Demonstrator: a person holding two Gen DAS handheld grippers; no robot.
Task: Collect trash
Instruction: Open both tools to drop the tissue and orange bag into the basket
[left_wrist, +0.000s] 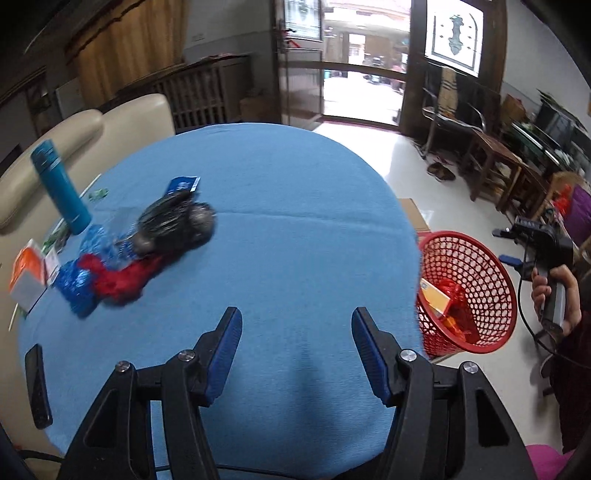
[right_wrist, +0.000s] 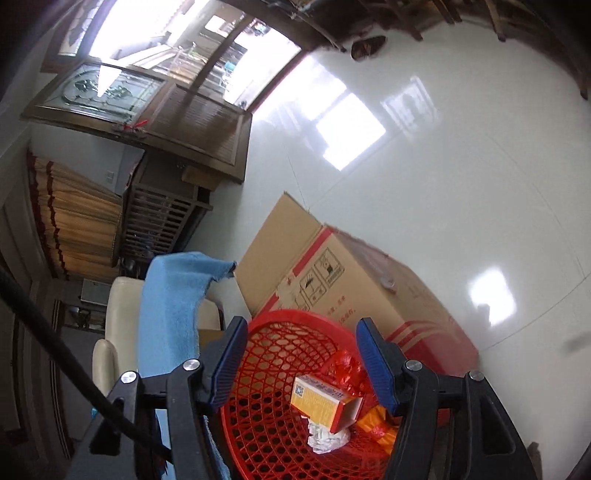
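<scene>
Left hand-held gripper (left_wrist: 297, 354) hangs over the round blue-clothed table (left_wrist: 295, 221), its jaws apart with nothing between them. Up left lies a blurred heap of trash: a dark crumpled bag (left_wrist: 177, 227) on red and blue foil wrappers (left_wrist: 107, 280), seemingly trailing toward the near left. A tall teal flask (left_wrist: 61, 186) and a black phone (left_wrist: 37, 386) flank it. The red plastic mesh basket (left_wrist: 476, 291) stands off the table's right edge. Only the right wrist view looks inside: right hand-held gripper (right_wrist: 299, 363), released and empty, frames an orange carton (right_wrist: 321, 400) lying slantwise, open end lower right, on crumpled white paper (right_wrist: 327, 439). A brown cardboard box (right_wrist: 351, 280) sits behind.
</scene>
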